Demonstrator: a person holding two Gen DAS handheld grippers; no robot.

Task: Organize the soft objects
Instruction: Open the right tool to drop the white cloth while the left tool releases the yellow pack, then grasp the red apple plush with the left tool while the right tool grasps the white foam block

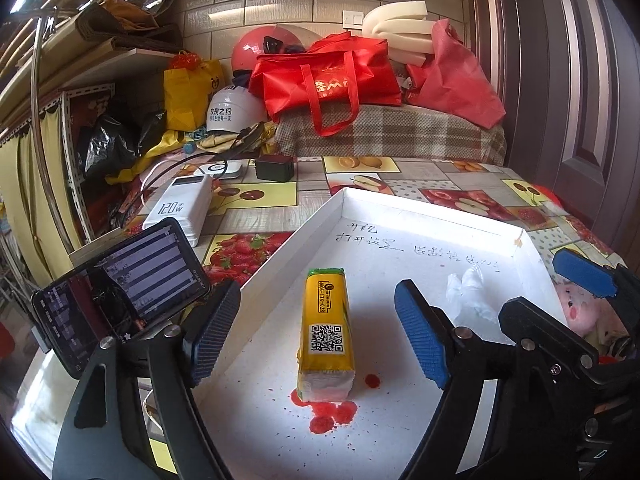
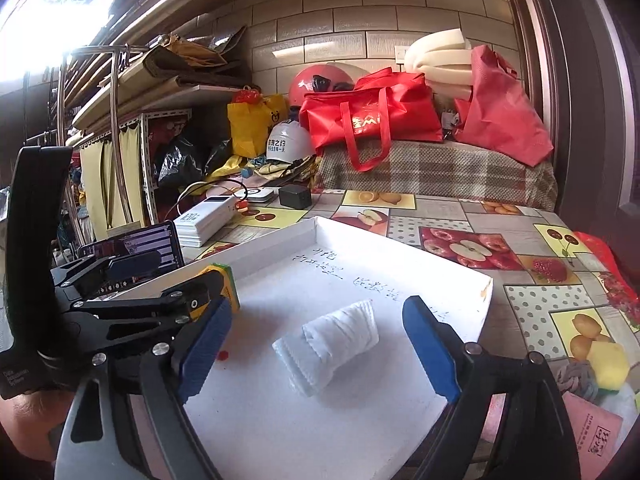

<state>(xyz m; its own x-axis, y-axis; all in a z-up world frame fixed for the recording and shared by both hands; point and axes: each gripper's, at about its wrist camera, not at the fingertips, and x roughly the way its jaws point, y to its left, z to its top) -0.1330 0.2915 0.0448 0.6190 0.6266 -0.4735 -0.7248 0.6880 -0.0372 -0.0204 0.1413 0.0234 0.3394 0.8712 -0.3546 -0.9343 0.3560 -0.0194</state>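
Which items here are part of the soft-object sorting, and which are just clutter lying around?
Job items:
- white tray
- yellow tissue pack in the tray
- white folded cloth in the tray
- pink plush toy beside the tray
- yellow sponge

Lying about:
- power bank
- phone
- black charger
- red bag
- white helmet

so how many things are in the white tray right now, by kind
Tissue packs: 1, the yellow tissue pack lying on the floor of the white tray
Rolled cloths: 1, the white rolled cloth
Total: 2
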